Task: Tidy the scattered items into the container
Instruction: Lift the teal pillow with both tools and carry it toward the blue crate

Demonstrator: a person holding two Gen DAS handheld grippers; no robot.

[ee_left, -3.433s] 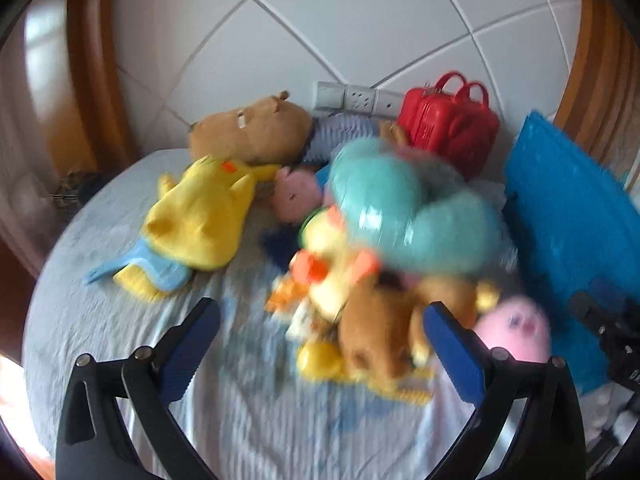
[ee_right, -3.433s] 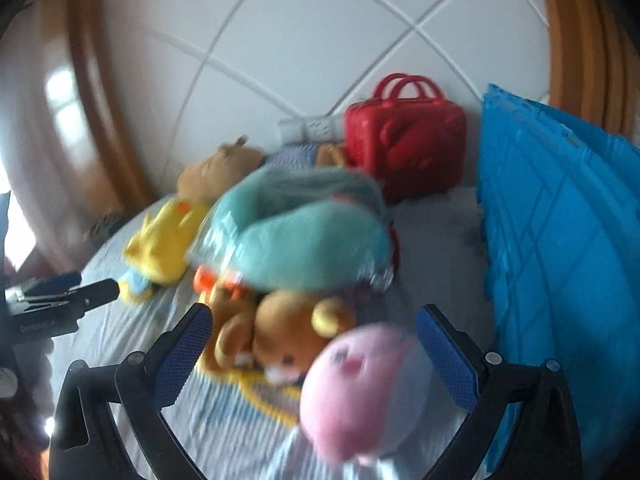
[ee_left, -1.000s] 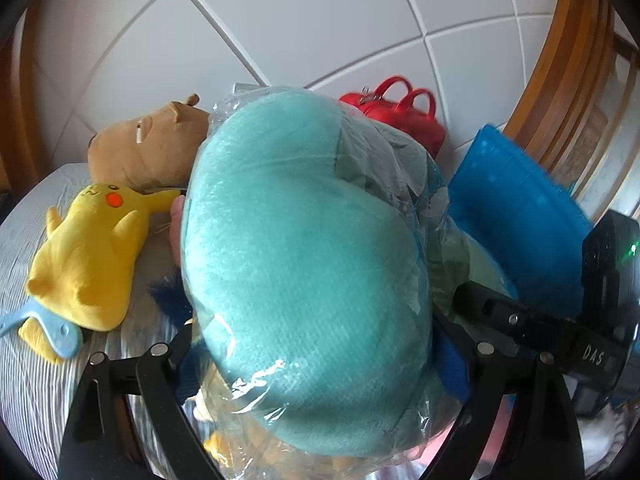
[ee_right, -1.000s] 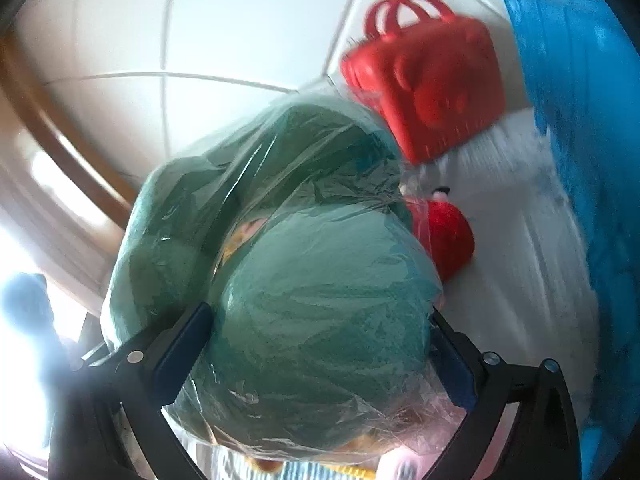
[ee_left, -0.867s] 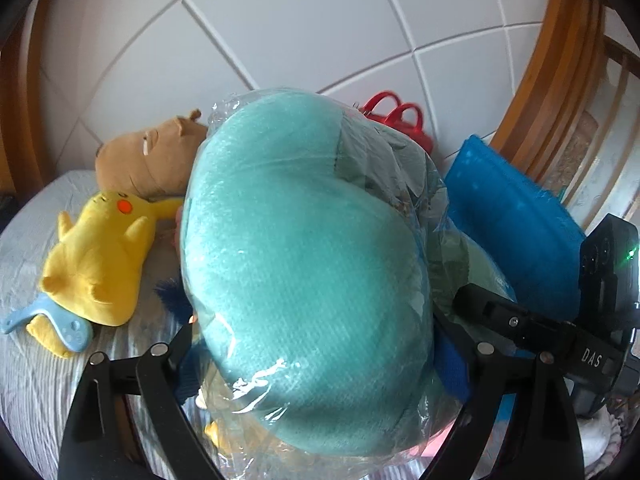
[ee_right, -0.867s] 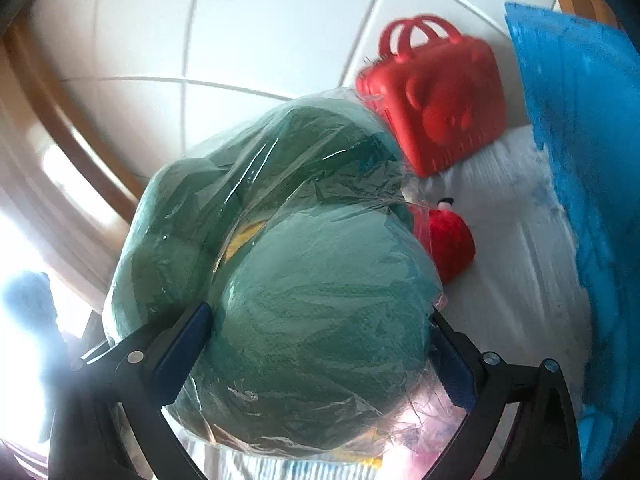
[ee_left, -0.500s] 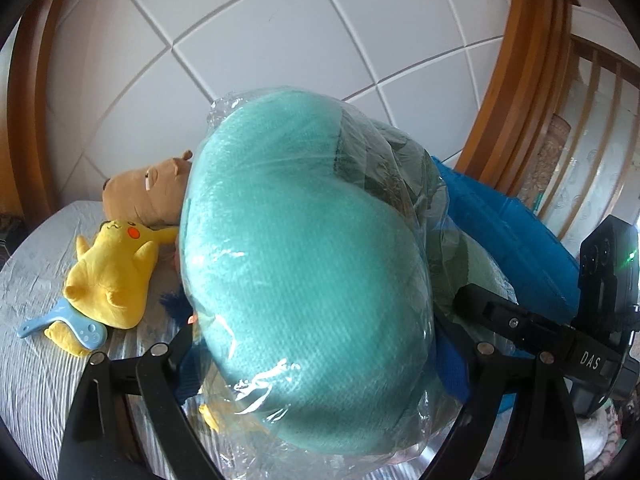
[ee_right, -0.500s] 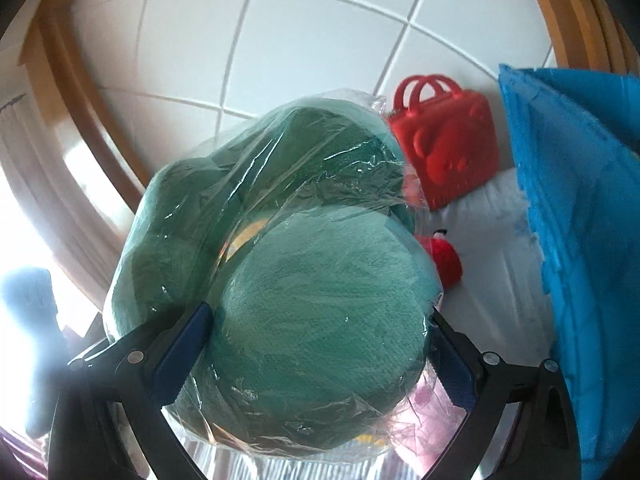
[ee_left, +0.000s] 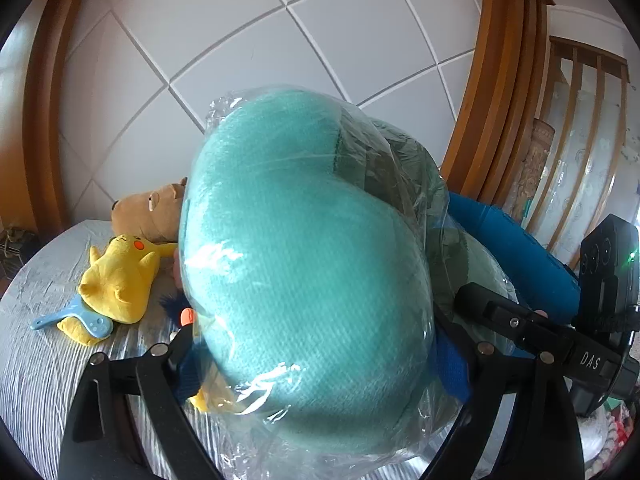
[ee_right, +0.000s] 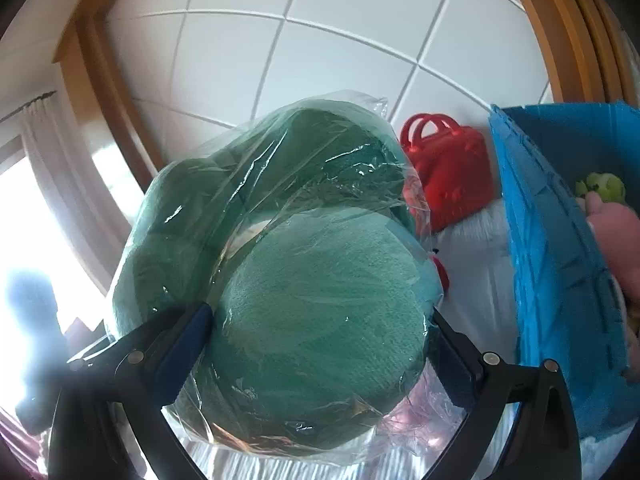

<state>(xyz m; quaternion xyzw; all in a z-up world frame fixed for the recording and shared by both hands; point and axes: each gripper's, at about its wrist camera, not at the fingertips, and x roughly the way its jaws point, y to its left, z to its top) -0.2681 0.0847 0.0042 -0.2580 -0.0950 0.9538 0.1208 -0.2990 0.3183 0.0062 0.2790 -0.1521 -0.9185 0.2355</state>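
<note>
Above the bed, both grippers clamp the bagged teal plush.

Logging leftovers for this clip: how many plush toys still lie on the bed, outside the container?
2 clearly: the yellow plush near the bed's left side, and the brown plush just behind it, toward the wall. The wrapped teal plush, gripped by both jaws, blocks the bed's middle, so more may be hidden.
</note>
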